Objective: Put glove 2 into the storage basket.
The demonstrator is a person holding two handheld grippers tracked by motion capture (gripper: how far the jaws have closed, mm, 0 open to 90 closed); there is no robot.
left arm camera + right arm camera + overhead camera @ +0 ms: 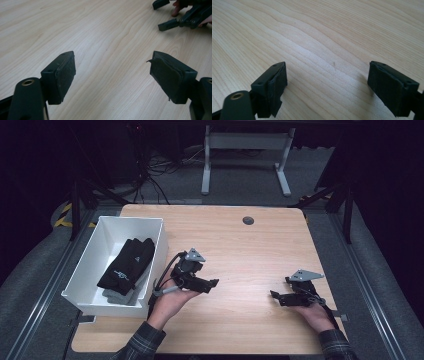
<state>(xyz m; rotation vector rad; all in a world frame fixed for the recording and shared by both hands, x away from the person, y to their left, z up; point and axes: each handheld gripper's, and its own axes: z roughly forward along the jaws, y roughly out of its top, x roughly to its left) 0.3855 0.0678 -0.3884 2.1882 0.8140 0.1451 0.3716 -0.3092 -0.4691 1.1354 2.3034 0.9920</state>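
My left gripper (212, 284) hovers low over the wooden table (250, 250), just right of the white bin (131, 218), and points right. In the left gripper view the left gripper (112, 65) is open, with bare wood between its pads. My right gripper (280, 287) is near the front right of the table and points left toward the other one. In the right gripper view the right gripper (327, 72) is open too, with nothing between its pads. Far off in the left gripper view I see the right gripper (175, 22) in a hand.
The white bin at the table's left holds a folded black cloth item (127, 265) lying on a grey one (117, 296). A round cable port (248, 220) sits near the far edge. Beyond the table stand white desk legs (206, 165) and cables on the floor.
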